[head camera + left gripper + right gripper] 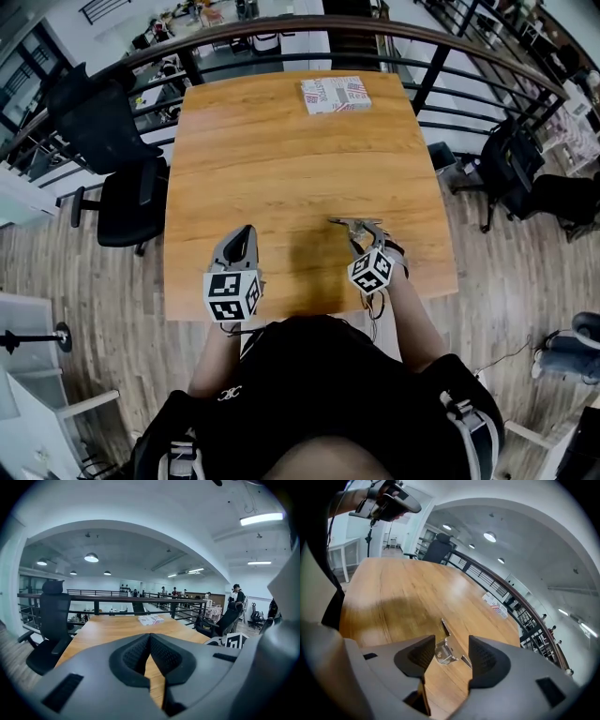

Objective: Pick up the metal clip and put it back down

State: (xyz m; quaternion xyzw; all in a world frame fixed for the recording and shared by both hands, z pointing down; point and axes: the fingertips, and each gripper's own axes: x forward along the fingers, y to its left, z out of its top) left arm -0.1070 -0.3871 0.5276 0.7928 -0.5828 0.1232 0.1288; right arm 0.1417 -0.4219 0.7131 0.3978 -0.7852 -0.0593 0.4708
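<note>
Metal clip (443,652) lay on bench (403,597) between right claw's (451,654) spread jaws, unpinched; left claw (149,641) pressed together, empty. Risk: closing off-centre on its angled handles would likely skid or flip it.

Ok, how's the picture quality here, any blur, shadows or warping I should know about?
Head view: the lens bows the railing, and a soft shadow darkens the table beside the metal clip. Right gripper view: the table's near part is smeared, the metal clip stays fairly sharp. Left gripper view: black corners, a glaring ceiling lamp.
</note>
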